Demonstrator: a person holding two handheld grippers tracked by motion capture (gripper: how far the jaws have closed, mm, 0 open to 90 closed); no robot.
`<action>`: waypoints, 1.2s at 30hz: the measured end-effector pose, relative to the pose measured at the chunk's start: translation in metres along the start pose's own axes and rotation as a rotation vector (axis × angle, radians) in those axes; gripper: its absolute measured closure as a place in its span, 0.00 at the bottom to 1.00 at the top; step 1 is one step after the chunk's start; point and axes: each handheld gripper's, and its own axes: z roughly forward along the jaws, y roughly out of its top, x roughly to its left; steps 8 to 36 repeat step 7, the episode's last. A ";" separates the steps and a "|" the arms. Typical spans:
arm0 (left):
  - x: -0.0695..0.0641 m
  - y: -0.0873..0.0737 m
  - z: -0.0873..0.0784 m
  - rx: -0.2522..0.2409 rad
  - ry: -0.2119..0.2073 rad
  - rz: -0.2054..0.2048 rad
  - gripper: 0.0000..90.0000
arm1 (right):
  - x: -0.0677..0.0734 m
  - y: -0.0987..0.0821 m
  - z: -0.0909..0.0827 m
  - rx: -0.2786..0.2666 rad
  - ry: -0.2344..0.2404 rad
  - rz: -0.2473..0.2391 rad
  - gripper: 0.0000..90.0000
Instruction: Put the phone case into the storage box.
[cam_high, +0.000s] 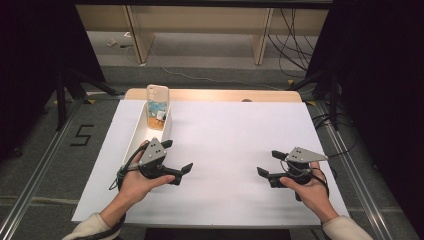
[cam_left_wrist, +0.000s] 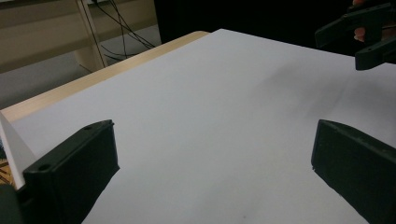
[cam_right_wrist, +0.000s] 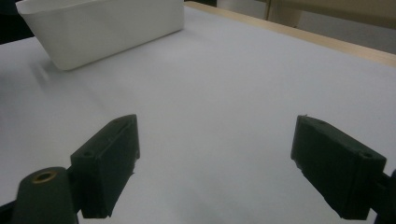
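Note:
My left gripper (cam_high: 178, 156) is open over the white table sheet (cam_high: 235, 135), just right of a long white bin (cam_high: 136, 136), with nothing between its jaws. Facing it from the right, my right gripper (cam_high: 268, 163) is also open and holds nothing. A pale phone case (cam_high: 158, 95) stands upright at the bin's far end, above some orange and blue items (cam_high: 157, 116). In the left gripper view, my left gripper (cam_left_wrist: 215, 149) looks across bare sheet toward the right gripper (cam_left_wrist: 369, 37). In the right gripper view, my right gripper (cam_right_wrist: 215, 144) faces the bin (cam_right_wrist: 102, 28).
A wooden table edge (cam_high: 215, 94) runs along the far side of the sheet. Cables (cam_high: 295, 40) and shelf legs lie on the floor beyond. Dark stands flank the table on both sides. Bare sheet spreads between the two grippers.

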 end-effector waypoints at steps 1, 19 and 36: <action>0.000 0.000 0.000 0.000 -0.002 -0.001 0.00 | 0.000 0.000 0.000 0.000 -0.001 0.001 0.18; 0.000 -0.001 0.001 0.000 -0.005 -0.008 0.00 | -0.001 0.000 -0.001 0.002 -0.002 0.003 0.18; 0.000 -0.001 0.001 0.000 -0.005 -0.008 0.00 | -0.001 0.000 -0.001 0.002 -0.002 0.003 0.18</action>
